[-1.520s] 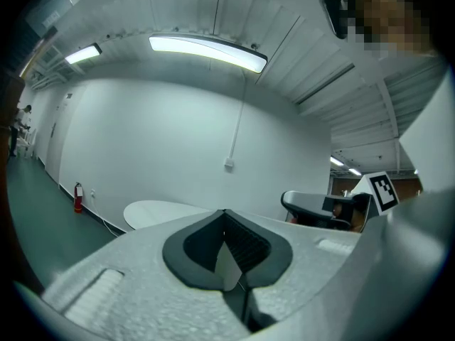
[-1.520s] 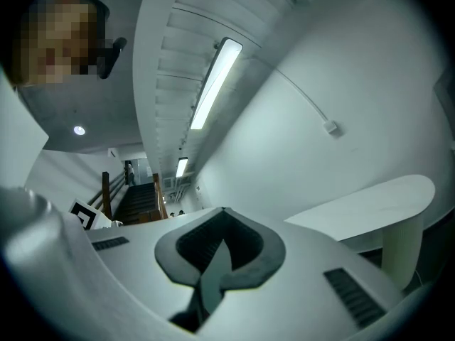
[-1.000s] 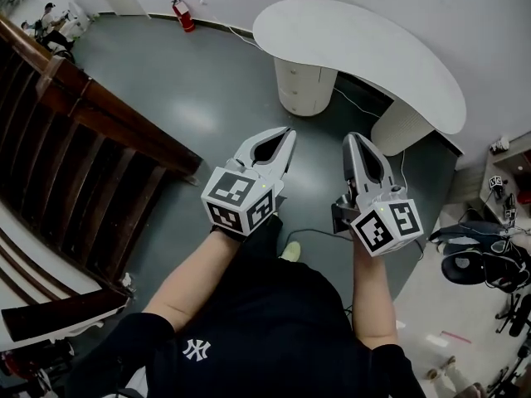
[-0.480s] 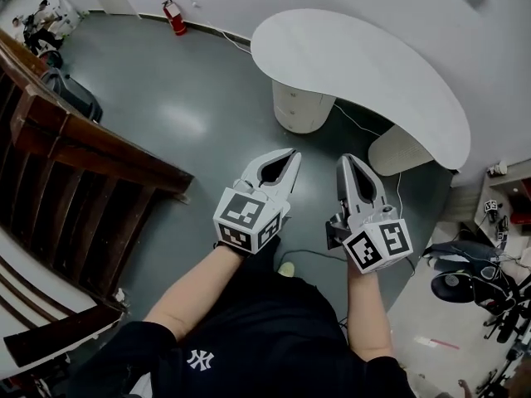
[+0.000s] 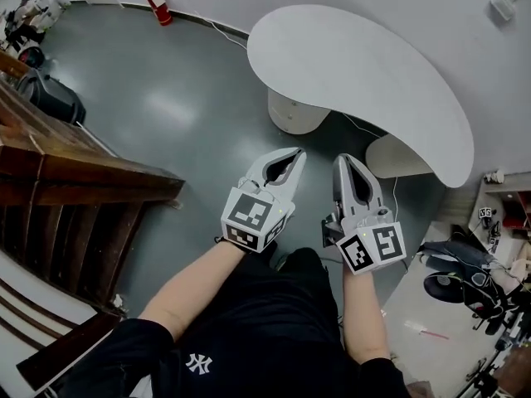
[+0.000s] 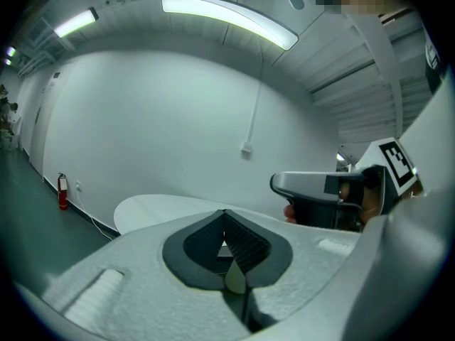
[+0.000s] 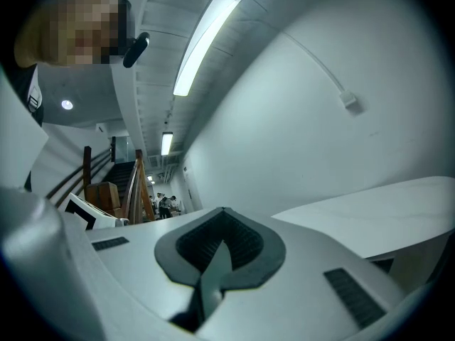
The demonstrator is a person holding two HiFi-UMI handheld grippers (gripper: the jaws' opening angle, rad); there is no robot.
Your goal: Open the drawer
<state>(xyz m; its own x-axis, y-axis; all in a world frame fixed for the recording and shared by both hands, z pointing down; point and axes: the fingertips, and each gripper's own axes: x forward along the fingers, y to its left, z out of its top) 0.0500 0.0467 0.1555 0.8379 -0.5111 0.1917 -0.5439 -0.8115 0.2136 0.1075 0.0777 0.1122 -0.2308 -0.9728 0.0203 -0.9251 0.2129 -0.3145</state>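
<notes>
**Left gripper [image 5: 295, 152] and right gripper [image 5: 346, 162] both closed and empty, short of the desk**

Both grippers are held out side by side in front of the person, above the grey floor [image 5: 166, 98], with their tips pointing toward the white desk [image 5: 357, 65]. In the left gripper view the left gripper's [image 6: 225, 217] jaws are pressed together, the ribbed pads meet at the tips and nothing sits between them. The right gripper view shows the same of the right gripper [image 7: 222, 213]: jaws together, nothing pinched. Each gripper carries its marker cube at the wrist end, and a bare forearm runs back from each to a black shirt [image 5: 249, 338].

The drawer unit [image 5: 294, 114] is a rounded white pedestal under the left end of the curved desk top. It stands just beyond the left gripper's tips in the head view, apart from both grippers. Only a part of its front shows below the top, and that part looks flush. A second rounded pedestal [image 5: 398, 156] holds up the desk's right end, just beyond the right gripper.

A dark wooden stair rail [image 5: 83, 172] runs along the left. A red fire extinguisher [image 5: 155, 5] stands by the far wall. In the left gripper view the right gripper [image 6: 334, 197] shows at the right, level with the desk top [image 6: 156, 208].
</notes>
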